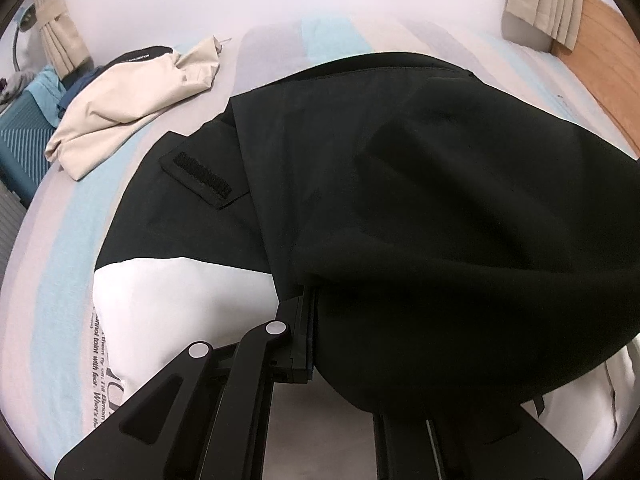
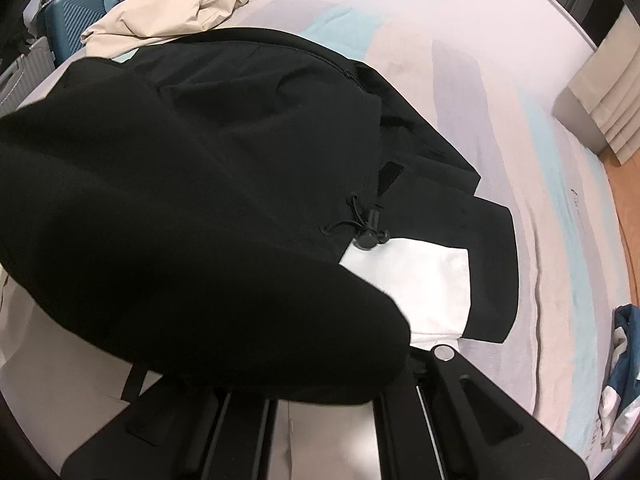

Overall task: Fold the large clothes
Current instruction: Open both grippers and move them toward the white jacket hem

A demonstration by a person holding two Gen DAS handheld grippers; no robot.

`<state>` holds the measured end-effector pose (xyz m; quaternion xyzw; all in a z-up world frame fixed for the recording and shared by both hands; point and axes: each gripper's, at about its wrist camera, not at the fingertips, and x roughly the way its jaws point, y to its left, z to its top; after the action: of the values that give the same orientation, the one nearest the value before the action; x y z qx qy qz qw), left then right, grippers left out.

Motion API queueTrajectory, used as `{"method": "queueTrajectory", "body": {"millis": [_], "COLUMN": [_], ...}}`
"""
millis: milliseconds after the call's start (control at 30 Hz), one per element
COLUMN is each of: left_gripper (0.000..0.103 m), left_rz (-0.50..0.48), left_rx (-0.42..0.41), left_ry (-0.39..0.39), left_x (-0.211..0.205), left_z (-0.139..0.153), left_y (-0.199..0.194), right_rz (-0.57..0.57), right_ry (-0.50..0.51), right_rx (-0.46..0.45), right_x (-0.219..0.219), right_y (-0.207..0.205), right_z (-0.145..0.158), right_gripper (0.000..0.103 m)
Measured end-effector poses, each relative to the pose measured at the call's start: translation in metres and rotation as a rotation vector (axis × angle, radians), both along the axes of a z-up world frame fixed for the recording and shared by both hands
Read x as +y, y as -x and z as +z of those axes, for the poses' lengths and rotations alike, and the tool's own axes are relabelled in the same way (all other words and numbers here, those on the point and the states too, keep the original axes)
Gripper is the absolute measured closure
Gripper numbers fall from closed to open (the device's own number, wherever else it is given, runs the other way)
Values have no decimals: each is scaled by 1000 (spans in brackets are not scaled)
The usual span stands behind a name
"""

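Black jacket (image 1: 440, 200) draped over left gripper (image 1: 320, 340)

Matt black cloth jacket (image 1: 420, 184) — smooth (white panels too) — on soft striped bedsheet (image 1: 68, 248).

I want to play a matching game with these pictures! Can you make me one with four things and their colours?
Things:
1. jacket being folded
2. crumpled garment at the far side of the bed
3. suitcase beside the bed
4. toggle on the jacket's cord

Colours:
A. teal
B. beige
C. black with a white panel
D. all black

Pairs: 1-C, 2-B, 3-A, 4-D
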<state>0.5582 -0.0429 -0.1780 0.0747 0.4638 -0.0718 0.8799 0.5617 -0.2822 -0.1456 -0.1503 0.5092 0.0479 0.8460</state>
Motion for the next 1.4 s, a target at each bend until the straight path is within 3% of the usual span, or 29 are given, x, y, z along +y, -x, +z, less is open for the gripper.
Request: {"method": "queueTrajectory", "body": {"millis": [67,133,200,333,500,633,933,1267,1400], "left_gripper": [92,75,44,28,13,10,6,6,6], "left_rz": [-3,-13,-21,-4,36,45,36,46,74], "left_rx": [-11,-25,-58,-66,-37,-18,21,12,31], "left_ry": [-7,-17,-29,-24,10,30,67,37,18], "left_x": [-2,-5,-9,-12,-3,1,9,26,29], "left_z": [2,6,11,16,21,26,39,56,65], "left_y": [4,13,23,37,54,66,100,148,180], "right_rz": [1,-5,-8,-12,-14,-25,-55,-76,-84], "right_ry": [13,12,11,6,-10,-28,-50,-111,-134], "right_rx": [-6,-12,-20,-39,-58,-65,-65,-108,-82], "right_x": [1,0,-1,-2,-4,-7,-9,-18,-37], "right_y": [2,4,6,12,23,33,61,106,131], "right_z": [1,4,8,16,26,31,45,74,84], "right_gripper": [100,95,84,62,41,27,9,8,8]}}
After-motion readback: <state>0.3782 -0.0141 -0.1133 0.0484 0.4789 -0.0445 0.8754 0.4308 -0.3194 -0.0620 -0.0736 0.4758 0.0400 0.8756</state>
